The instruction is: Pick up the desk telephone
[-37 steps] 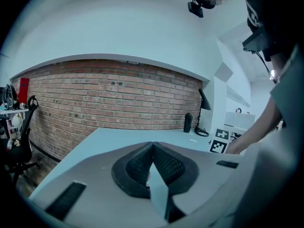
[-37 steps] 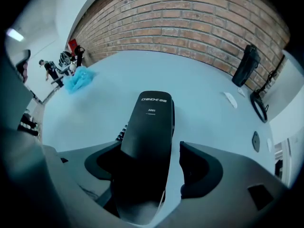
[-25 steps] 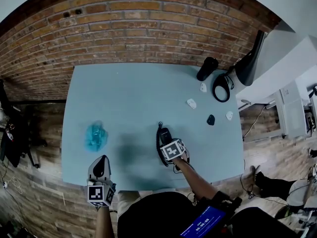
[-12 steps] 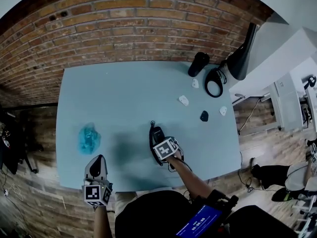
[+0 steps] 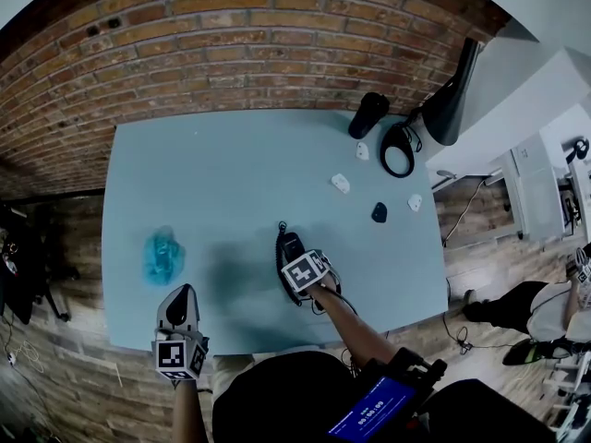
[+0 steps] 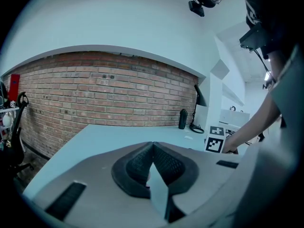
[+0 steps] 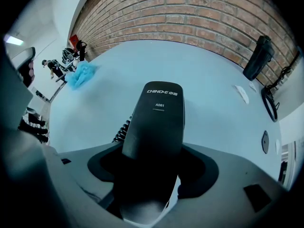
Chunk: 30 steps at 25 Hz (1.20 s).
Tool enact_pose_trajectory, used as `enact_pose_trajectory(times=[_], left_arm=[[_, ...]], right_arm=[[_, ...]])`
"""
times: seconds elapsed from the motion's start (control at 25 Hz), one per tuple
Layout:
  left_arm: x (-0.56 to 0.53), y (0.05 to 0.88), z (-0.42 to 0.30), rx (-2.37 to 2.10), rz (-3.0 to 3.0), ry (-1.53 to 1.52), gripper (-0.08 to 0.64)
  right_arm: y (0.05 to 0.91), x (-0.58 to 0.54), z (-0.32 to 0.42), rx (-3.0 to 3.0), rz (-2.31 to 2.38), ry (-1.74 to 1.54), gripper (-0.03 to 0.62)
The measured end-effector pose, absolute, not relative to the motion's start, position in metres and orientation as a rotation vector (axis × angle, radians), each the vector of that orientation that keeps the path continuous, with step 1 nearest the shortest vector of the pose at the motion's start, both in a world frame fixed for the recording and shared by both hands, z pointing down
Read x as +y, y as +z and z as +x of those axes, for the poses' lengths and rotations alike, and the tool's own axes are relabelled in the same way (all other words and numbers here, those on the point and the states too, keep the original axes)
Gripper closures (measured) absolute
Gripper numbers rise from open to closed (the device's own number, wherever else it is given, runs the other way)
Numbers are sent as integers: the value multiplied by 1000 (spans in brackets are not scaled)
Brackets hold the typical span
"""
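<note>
The black desk telephone handset (image 5: 289, 245) lies on the pale blue table (image 5: 231, 169), near its front edge and right of the middle. My right gripper (image 5: 303, 277) points steeply down over it. In the right gripper view the handset (image 7: 159, 118) runs lengthwise between the jaws and fills the gap, so my right gripper (image 7: 154, 170) is shut on it. Its coiled cord (image 7: 121, 129) shows at the left side. My left gripper (image 5: 182, 305) hovers at the table's front left edge, shut with nothing held (image 6: 152, 148).
A crumpled blue cloth (image 5: 161, 255) lies at the left. At the back right stand a black bottle (image 5: 367, 114), a black cable ring (image 5: 397, 150) and a desk lamp (image 5: 452, 95). Small white pieces (image 5: 341, 183) and a dark one (image 5: 379, 213) lie right of the middle.
The head view has shifted slightly. Both grippers and the handset keep their places on the table.
</note>
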<state>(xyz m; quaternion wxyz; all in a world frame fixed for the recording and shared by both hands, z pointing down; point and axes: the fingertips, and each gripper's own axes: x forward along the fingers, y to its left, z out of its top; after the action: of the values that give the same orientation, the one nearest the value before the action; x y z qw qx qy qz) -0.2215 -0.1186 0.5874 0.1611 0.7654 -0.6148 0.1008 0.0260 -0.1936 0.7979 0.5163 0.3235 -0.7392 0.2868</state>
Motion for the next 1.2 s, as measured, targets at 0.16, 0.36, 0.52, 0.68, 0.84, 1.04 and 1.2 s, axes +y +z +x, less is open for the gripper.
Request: enact_pose_trajectory(times=[0.16, 0.36, 0.52, 0.68, 0.84, 1.04, 1.2], left_arm=[[-119, 590, -220, -1742, 2186, 292, 535], [-124, 586, -219, -1765, 2203, 287, 535], [-124, 585, -220, -1770, 2203, 288, 535], [-122, 590, -218, -1747, 2191, 296, 535], [-123, 588, -217, -1758, 2201, 292, 534], [-123, 583, -216, -1774, 2204, 276, 535], [-118, 583, -218, -1786, 2195, 281, 535]], right_arm=[[797, -196, 25, -1788, 789, 679, 275], [798, -193, 26, -1795, 792, 686, 275], [798, -193, 27, -1796, 794, 687, 275], [798, -194, 27, -1806, 785, 681, 276], [797, -193, 26, -1813, 787, 682, 276], [797, -193, 27, -1826, 807, 684, 283], [797, -194, 27, -1828, 808, 686, 288]])
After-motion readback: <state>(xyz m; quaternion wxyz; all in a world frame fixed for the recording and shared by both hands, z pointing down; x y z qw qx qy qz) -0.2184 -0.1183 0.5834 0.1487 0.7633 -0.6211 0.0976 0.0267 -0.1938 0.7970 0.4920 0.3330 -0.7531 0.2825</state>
